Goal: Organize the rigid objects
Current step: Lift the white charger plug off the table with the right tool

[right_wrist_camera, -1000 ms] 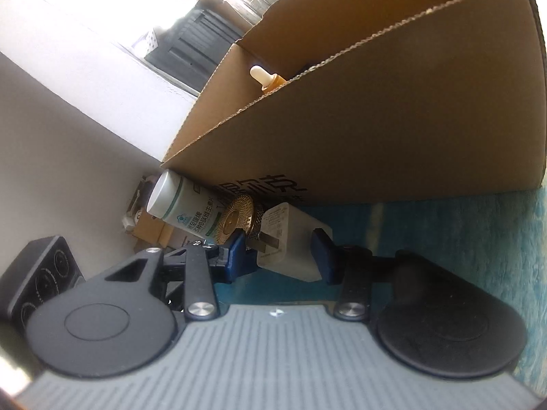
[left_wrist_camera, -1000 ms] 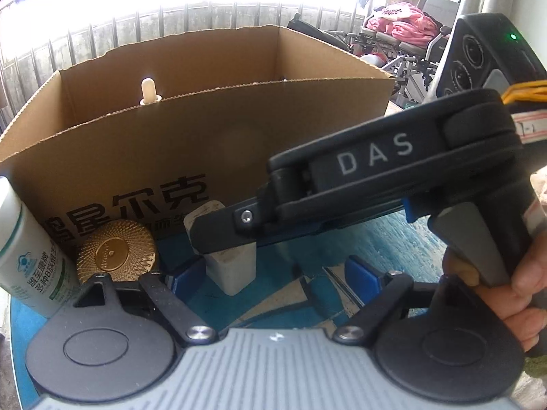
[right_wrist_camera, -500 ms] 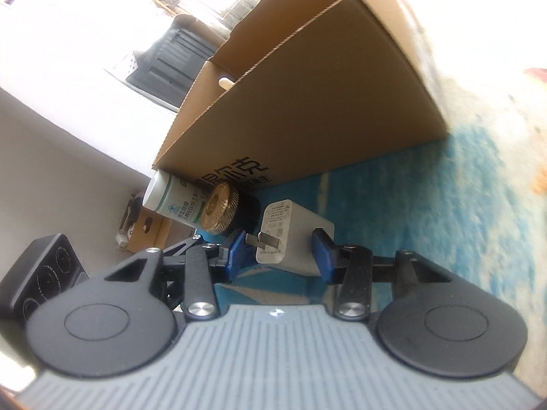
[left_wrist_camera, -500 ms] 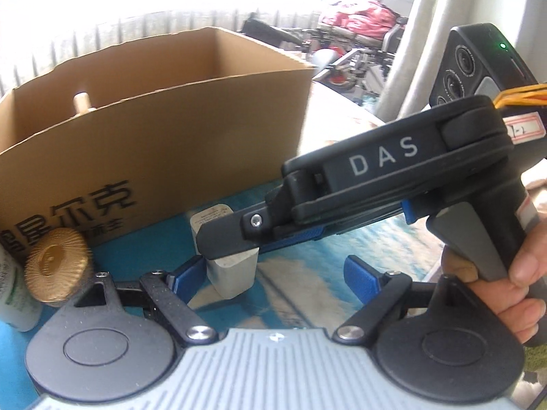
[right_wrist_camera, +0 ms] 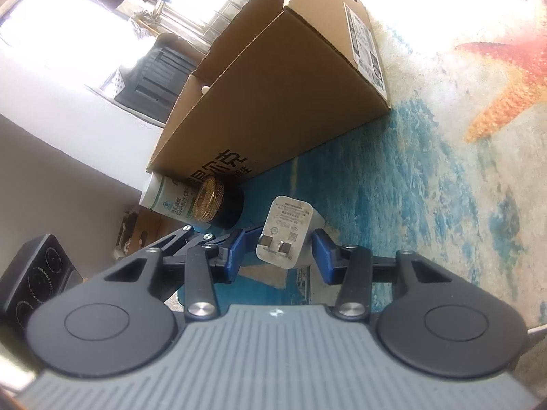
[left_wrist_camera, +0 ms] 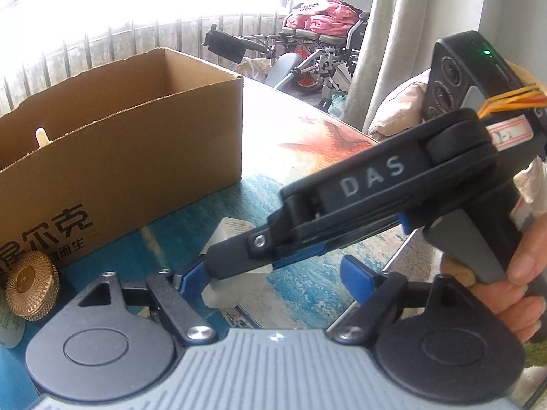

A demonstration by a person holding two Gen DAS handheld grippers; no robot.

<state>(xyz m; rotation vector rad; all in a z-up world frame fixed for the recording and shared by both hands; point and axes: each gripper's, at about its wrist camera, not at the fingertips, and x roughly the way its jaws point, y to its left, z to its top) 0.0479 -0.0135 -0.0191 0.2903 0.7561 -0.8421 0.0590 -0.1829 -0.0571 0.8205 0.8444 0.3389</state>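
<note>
My right gripper [right_wrist_camera: 278, 249] is shut on a white plug charger [right_wrist_camera: 287, 230], prongs facing the camera, held a little above the blue tablecloth. In the left wrist view the right gripper [left_wrist_camera: 218, 266] reaches across from the right, and the white charger [left_wrist_camera: 229, 290] shows under its fingers. My left gripper [left_wrist_camera: 270, 273] is open and empty, its blue pads either side of the charger. An open cardboard box [left_wrist_camera: 112, 157] stands behind to the left; a cream bottle top [left_wrist_camera: 41, 136] pokes up inside it. The box also shows in the right wrist view [right_wrist_camera: 273, 102].
A dark jar with a gold lid [right_wrist_camera: 213, 206] and a white-green bottle [right_wrist_camera: 167, 201] lie against the box's front; the gold lid [left_wrist_camera: 30, 285] is at the left. A starfish print [right_wrist_camera: 506, 78] marks the tablecloth. A wheelchair [left_wrist_camera: 307, 51] stands beyond the table.
My right gripper has lifted the charger away from the box and rolled, so the box has receded. The left gripper has swung to the right; jar and bottle have slid to its left edge.
</note>
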